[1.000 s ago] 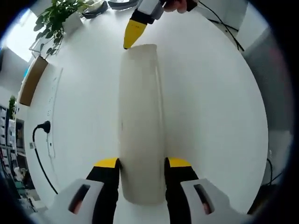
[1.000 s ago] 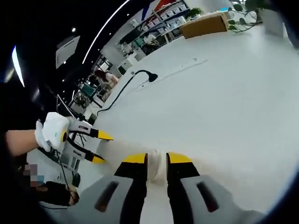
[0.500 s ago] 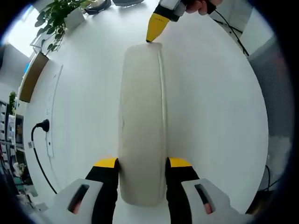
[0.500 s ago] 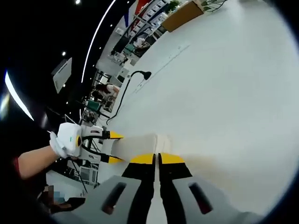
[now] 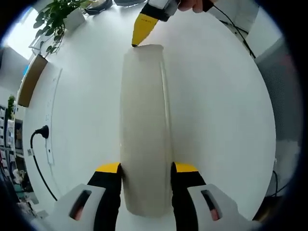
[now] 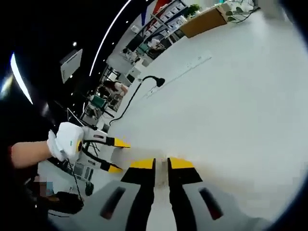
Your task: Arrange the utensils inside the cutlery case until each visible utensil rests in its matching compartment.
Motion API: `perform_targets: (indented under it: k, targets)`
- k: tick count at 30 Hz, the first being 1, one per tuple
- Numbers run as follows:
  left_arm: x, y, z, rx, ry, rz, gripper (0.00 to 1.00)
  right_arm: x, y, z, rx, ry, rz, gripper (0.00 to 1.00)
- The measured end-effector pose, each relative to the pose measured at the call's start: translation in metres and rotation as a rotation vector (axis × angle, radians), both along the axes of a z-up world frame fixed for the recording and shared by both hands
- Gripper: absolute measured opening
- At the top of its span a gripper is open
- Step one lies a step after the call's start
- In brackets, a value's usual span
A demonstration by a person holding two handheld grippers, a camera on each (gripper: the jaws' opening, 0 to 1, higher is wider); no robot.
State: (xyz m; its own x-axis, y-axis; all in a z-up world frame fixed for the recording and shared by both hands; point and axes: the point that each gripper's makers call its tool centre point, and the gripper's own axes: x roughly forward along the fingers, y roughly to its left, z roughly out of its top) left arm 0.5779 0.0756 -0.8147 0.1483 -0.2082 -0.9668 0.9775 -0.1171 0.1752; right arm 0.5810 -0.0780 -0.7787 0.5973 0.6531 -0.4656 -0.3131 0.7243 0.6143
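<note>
White tabletop (image 5: 72, 120) spreads wide on all sides of both claws, bare apart from a black cable (image 5: 36, 154) well off to the left claw's left and a plant (image 5: 55, 19) and cardboard box (image 5: 28, 79) at the far edge, so open room is plenty. Cutlery case (image 5: 144, 125) is closed, long and pale, running straight ahead from between the left claw (image 5: 147, 168) jaws, which clamp its near end from both sides. Right claw (image 5: 143, 28) sits at the case's far end; half a second ago its yellow tip was at the far right corner, now it has shifted to the far left corner, touching or just over the rim, can't tell which. In the right gripper view the right claw (image 6: 160, 164) jaws are nearly together with a thin gap, pinching the case edge or empty, cannot tell. Likely hunting for the lid seam; no utensils seen yet, so sorting hasn't begun. Left claw (image 6: 115, 155) shows there too.
</note>
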Motion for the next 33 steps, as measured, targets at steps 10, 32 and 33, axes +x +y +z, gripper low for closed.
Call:
perform_targets:
  k: [10,32,33]
  targets:
    - [0.004,0.001,0.0,0.019,-0.046,-0.134,0.41,-0.033,0.021,-0.016,-0.418,-0.262,0.426,0.52]
    - [0.015,0.002,-0.005,0.022,-0.059,-0.142,0.41,-0.024,0.032,-0.027,-0.582,-0.336,0.638,0.4]
    - [0.015,0.004,-0.006,0.02,-0.048,-0.101,0.41,-0.019,0.028,-0.025,-0.584,-0.336,0.635,0.38]
